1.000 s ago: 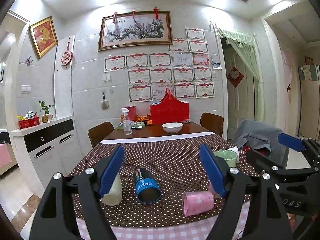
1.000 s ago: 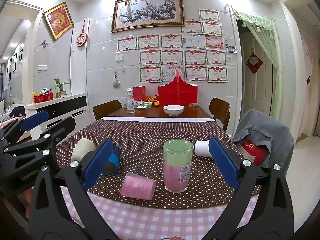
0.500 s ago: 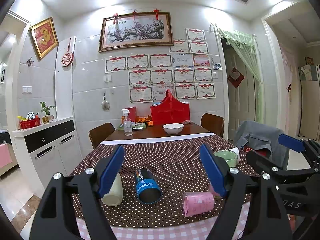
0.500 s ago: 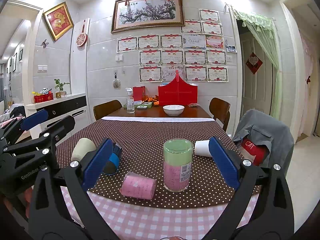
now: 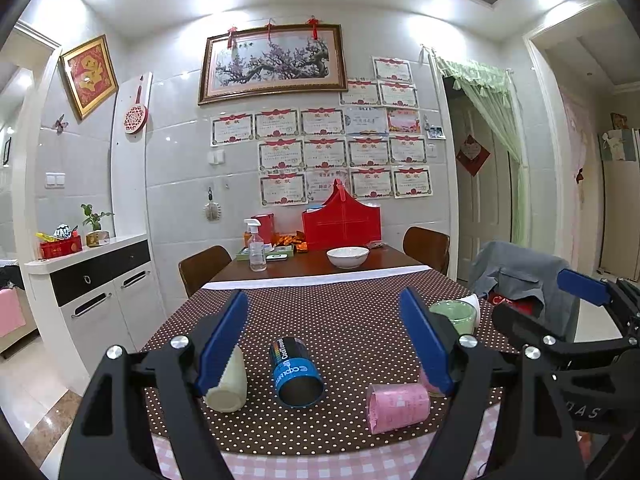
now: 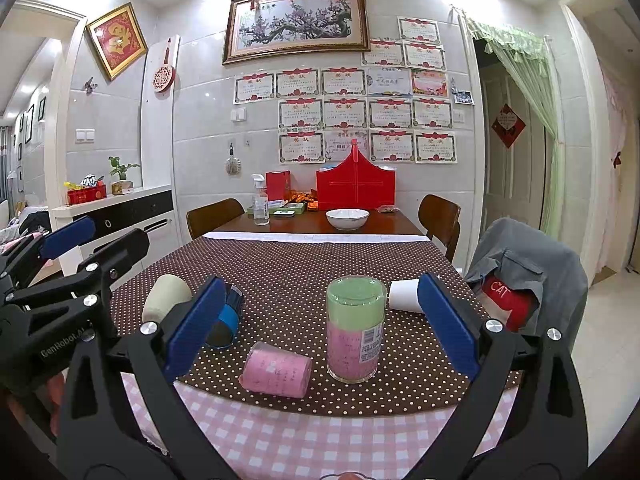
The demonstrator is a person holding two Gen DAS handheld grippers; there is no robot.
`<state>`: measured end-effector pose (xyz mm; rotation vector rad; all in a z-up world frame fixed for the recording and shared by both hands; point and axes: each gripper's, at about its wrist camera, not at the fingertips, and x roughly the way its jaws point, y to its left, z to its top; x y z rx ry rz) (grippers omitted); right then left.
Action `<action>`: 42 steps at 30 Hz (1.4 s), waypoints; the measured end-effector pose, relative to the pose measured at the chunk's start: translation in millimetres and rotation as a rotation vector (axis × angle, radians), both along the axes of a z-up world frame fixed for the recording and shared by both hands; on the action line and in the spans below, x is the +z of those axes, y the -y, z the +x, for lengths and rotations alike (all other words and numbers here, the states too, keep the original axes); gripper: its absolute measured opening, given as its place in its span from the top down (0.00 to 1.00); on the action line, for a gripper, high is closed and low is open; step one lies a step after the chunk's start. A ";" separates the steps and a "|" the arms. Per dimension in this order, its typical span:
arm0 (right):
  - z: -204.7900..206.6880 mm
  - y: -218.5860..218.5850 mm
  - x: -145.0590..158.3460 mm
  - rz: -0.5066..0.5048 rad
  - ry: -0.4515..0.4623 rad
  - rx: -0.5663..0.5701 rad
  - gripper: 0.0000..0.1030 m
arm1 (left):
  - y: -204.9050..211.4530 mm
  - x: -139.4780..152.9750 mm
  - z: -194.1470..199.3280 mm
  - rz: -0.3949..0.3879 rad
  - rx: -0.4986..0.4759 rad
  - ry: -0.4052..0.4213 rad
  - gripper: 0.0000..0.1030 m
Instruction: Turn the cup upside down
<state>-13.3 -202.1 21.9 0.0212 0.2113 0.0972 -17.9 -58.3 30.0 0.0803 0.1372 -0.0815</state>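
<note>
Several cups sit on the brown dotted tablecloth (image 6: pixel 288 264). A green and pink glass cup (image 6: pixel 355 330) stands upright near the front edge. A pink cup (image 6: pixel 277 369), a dark blue cup (image 5: pixel 295 372), a cream cup (image 5: pixel 228 383) and a white cup (image 6: pixel 404 296) lie on their sides. My left gripper (image 5: pixel 326 340) is open above the blue cup, empty. My right gripper (image 6: pixel 320 328) is open and empty, with the pink cup and the glass cup between its fingers, short of them.
A white bowl (image 6: pixel 347 218), a spray bottle (image 6: pixel 260 205) and a red box (image 6: pixel 355 186) stand at the table's far end. Chairs flank the table. A grey jacket hangs on a chair (image 6: pixel 528 276) at the right. A white cabinet (image 5: pixel 92 284) stands left.
Both grippers have stayed nearly still and open. The cups have not moved.
</note>
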 end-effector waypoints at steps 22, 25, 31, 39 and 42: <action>0.4 0.3 -0.3 0.000 -0.002 0.000 0.08 | -4.0 1.0 -2.4 0.002 0.003 0.002 0.25; 0.5 0.3 -0.9 0.000 -0.003 -0.001 0.08 | -4.4 0.8 -2.2 0.003 0.003 0.001 0.25; 0.5 0.5 -0.5 0.001 -0.002 0.001 0.08 | -3.0 0.8 -2.1 0.003 0.003 0.002 0.25; 0.8 1.1 -1.9 0.000 -0.002 -0.001 0.08 | -9.0 2.7 -2.6 0.003 0.006 0.003 0.25; 0.8 1.4 -3.0 -0.001 -0.004 0.000 0.08 | -9.0 2.7 -2.5 0.003 0.006 0.001 0.25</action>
